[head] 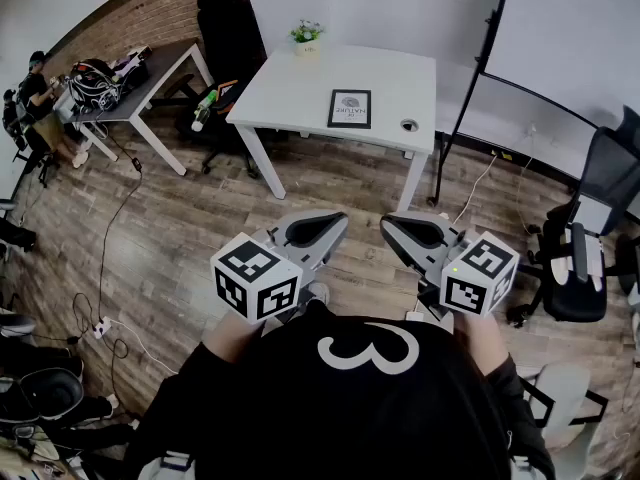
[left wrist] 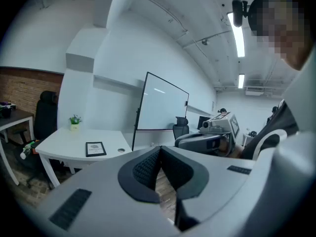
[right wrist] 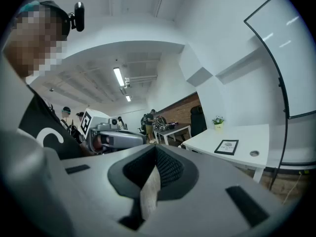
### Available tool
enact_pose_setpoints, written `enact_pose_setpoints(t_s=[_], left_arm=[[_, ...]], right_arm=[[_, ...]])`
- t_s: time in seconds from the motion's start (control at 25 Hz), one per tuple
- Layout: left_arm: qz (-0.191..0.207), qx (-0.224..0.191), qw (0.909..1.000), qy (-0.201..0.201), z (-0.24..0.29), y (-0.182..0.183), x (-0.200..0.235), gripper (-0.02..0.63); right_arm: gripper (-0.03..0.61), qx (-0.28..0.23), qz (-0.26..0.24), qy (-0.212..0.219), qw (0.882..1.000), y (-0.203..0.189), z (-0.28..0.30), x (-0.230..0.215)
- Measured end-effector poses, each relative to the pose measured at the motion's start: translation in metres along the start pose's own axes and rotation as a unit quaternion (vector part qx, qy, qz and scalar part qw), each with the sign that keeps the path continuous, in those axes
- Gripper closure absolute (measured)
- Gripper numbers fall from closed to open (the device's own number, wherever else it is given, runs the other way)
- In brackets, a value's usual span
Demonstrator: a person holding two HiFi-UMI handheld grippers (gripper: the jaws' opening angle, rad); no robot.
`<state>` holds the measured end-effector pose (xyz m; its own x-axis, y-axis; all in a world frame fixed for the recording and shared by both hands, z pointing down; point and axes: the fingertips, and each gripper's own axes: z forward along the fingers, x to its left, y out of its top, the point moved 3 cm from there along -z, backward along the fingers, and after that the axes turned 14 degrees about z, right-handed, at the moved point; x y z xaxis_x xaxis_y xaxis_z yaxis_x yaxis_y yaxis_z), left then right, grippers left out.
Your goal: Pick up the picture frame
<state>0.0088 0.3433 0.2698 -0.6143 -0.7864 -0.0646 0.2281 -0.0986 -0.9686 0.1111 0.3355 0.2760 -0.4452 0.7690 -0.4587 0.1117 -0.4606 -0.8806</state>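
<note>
The picture frame (head: 349,109), black-edged with a white print, lies flat on the white table (head: 290,93) near its front edge. It also shows small in the left gripper view (left wrist: 95,148) and in the right gripper view (right wrist: 226,147). My left gripper (head: 318,230) and right gripper (head: 420,233) are held side by side close to my chest, over the wooden floor and well short of the table. Both are shut with nothing between the pads, as each gripper view shows (left wrist: 159,152) (right wrist: 155,152).
A small potted plant (head: 306,34) stands at the table's far edge, and a cable hole (head: 409,125) lies right of the frame. A whiteboard (head: 570,38) stands at the right, with office chairs (head: 585,268) below it. A dark desk (head: 150,73) and a seated person (head: 35,88) are at the left.
</note>
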Motion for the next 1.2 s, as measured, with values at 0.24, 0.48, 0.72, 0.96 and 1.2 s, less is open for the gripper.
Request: enact_pose_setpoints(t_s=[0.24, 0.48, 0.72, 0.96, 1.2], left_arm=[[0.004, -0.003, 0.9999, 0.013, -0.01, 0.003, 0.004, 0.597], [-0.005, -0.003, 0.9998, 0.02, -0.01, 0.004, 0.01, 0.597], [-0.025, 0.003, 0.9994, 0.023, -0.01, -0.008, 0.022, 0.597], [-0.035, 0.007, 0.9992, 0.016, 0.006, -0.016, 0.031, 0.597], [-0.034, 0.008, 0.9994, 0.003, 0.026, -0.019, 0.043, 0.597]], right_arm=[[0.555, -0.001, 0.003, 0.001, 1.0, 0.001, 0.002, 0.001], [0.555, 0.002, 0.006, 0.006, 1.0, 0.006, 0.007, 0.002], [0.554, 0.006, 0.021, 0.001, 1.0, 0.001, 0.02, -0.01], [0.553, 0.002, 0.048, -0.014, 0.999, -0.004, 0.022, -0.033], [0.554, -0.017, 0.071, -0.023, 0.997, 0.003, 0.026, -0.058]])
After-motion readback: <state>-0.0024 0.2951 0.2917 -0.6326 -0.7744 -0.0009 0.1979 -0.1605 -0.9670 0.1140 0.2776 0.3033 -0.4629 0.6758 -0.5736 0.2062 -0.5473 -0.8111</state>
